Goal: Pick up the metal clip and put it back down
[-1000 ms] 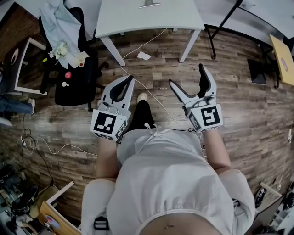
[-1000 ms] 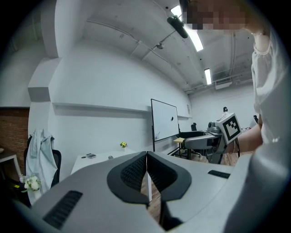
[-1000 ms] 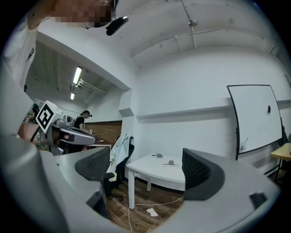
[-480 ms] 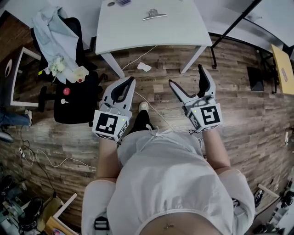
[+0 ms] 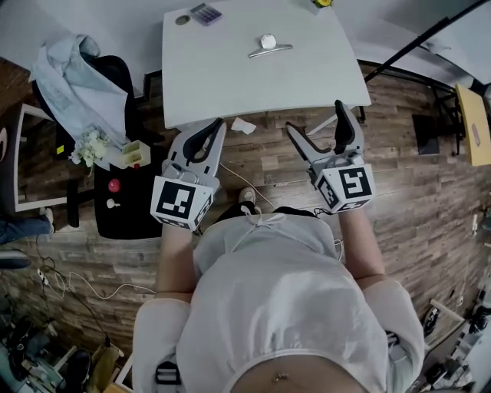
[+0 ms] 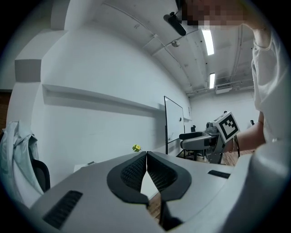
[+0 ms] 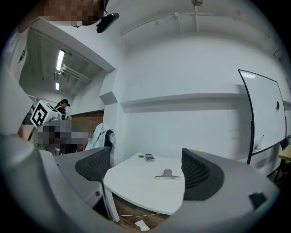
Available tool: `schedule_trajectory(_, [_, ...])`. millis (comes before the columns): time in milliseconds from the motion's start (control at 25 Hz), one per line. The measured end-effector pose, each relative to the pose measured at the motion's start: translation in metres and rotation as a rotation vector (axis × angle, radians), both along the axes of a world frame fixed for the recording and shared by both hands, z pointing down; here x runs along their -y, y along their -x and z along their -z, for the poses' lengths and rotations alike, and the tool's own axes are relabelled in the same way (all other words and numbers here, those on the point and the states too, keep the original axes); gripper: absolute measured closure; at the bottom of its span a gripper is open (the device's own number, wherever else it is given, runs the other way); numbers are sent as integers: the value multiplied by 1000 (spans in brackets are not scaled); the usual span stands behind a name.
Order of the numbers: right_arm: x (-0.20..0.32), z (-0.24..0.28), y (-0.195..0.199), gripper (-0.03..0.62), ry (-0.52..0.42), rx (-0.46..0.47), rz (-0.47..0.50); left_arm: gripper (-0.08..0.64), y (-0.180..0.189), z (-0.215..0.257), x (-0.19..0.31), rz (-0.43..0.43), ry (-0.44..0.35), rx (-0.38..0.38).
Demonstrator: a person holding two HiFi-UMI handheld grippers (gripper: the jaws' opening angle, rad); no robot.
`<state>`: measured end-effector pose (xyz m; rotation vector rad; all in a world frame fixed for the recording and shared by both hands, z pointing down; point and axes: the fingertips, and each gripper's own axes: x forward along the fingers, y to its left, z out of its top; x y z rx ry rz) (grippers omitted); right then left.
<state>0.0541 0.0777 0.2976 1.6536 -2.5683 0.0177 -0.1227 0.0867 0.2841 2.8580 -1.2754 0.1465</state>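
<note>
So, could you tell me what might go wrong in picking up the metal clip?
1. The metal clip lies low and flat on the white table; the open right gripper might push it along instead of catching it.
2. A white cable trails on the floor under the table and could cause a trip.

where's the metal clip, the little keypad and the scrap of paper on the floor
Silver metal clip [image 5: 270,50]: head view, middle of its long bar.
Small dark keypad [image 5: 205,13]: head view, centre of its keys.
White crumpled paper scrap [image 5: 243,126]: head view, its centre.
</note>
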Motion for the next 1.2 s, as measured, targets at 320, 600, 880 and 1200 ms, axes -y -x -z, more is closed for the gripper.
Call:
schedule_trajectory(320, [79, -29, 1, 104, 78, -1, -29, 540, 8, -16, 73, 16, 51, -12])
schedule_trajectory(600, [160, -52, -3, 104, 125, -27, -8, 540, 1, -31, 142, 42, 70, 16])
schedule_trajectory(880, [259, -89, -15, 103, 225, -42, 18, 540, -17, -44, 233, 71, 112, 23])
schedule_trajectory(1200, [339, -163, -10, 103, 392, -92, 57, 540, -28, -86, 306, 98, 202, 28])
